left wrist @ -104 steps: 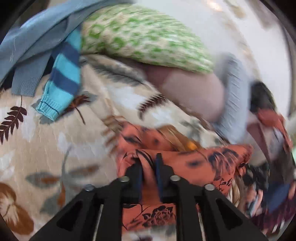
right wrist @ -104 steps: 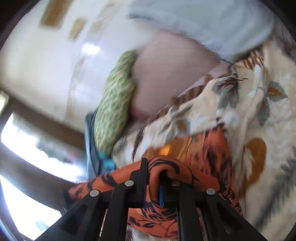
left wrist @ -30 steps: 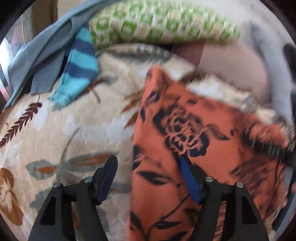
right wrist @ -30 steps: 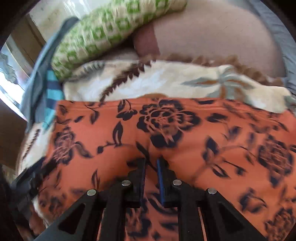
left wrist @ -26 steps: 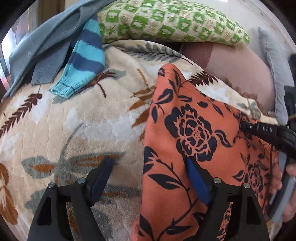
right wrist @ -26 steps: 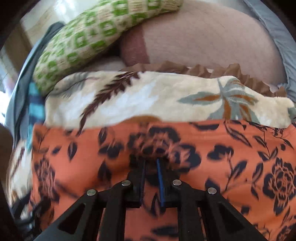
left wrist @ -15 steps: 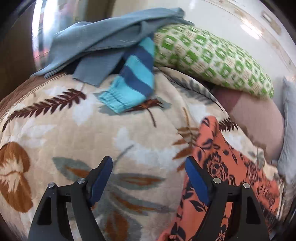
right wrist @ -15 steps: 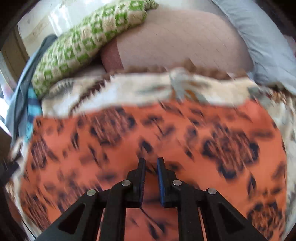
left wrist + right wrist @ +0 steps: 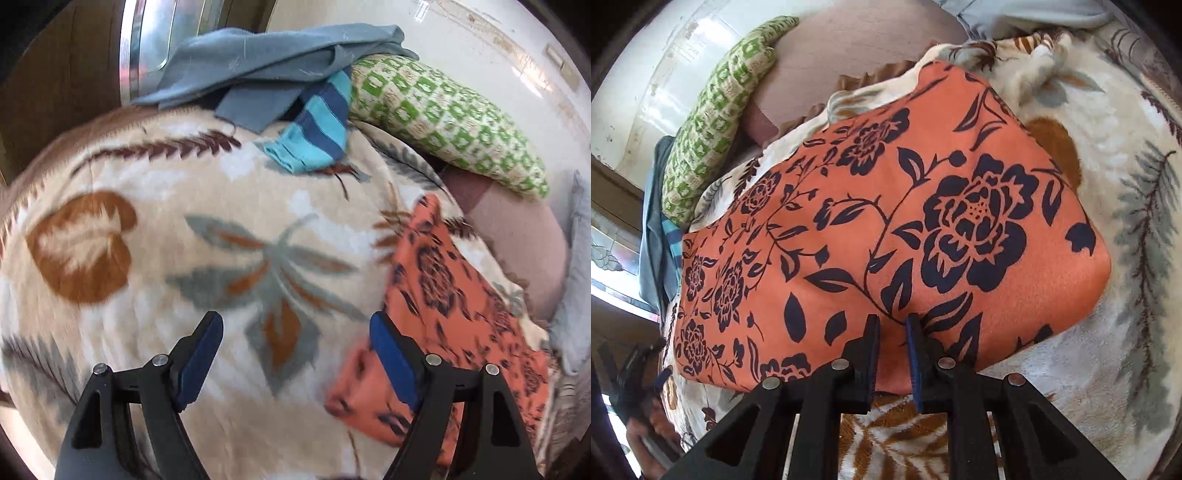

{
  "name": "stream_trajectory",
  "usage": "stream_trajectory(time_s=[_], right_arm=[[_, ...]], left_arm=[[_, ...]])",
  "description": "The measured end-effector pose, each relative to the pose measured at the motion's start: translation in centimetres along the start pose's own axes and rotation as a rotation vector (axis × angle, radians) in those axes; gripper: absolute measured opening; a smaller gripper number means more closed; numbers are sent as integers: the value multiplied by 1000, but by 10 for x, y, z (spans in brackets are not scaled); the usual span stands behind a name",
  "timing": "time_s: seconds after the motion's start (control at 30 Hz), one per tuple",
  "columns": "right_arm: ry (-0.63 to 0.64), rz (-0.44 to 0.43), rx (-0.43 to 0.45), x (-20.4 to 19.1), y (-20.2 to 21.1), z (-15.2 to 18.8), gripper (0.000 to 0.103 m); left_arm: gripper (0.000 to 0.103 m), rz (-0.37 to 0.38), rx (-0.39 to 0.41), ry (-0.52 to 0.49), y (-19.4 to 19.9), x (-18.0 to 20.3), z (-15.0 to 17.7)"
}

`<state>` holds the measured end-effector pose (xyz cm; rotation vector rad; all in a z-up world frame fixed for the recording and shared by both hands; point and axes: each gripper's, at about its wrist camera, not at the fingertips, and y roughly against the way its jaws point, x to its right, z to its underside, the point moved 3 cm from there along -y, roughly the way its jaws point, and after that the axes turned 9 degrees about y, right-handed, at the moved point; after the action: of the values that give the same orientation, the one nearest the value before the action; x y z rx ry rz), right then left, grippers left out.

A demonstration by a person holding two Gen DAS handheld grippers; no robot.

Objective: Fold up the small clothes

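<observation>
Pinching near hem of orange floral garment point(image 9: 886, 229), right gripper point(image 9: 891, 328) anchors it flat on leaf-print blanket point(image 9: 229, 236) for folding; left gripper point(image 9: 295, 354) agape, empty, beside garment's edge.

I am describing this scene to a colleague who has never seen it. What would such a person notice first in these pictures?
First, the orange cloth with black flowers, spread flat on the leaf-patterned blanket, its near edge pinched by the right gripper. Next, the left gripper, open and empty above the blanket, left of the cloth. At the far side lie a green-checked pillow and a blue striped sleeve.
</observation>
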<state>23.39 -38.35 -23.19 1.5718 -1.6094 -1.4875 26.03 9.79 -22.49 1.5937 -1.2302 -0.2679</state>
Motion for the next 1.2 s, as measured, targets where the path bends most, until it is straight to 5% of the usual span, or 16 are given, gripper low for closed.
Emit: stream_trajectory(time_s=[0.17,0.3,0.5,0.6,0.7,0.9,1.2], right_arm=[[31,42,2,-6,-4,-1,17],[51,60,-18,-9,-4,-2,17],[29,-8,-22,-13,6,-14,17],[104,46,48,-14,15,-24,17],[110,79,-91,5,-15,-20,24],[124,11,-81,13,1,-19,24],[144,0,99,28,47,-19,24]], left_arm=[[82,33,-52,-121,12,18,58],[83,16,-171,-174,-3,41,91],[83,73,-187,-134,-9,78,91],[83,57,-172,-149,-14,93,93],[83,34,-200,-138,-27,96,96],[84,23,-222,-97,-30,93,98],[84,120,-279,-181,4,94,111]])
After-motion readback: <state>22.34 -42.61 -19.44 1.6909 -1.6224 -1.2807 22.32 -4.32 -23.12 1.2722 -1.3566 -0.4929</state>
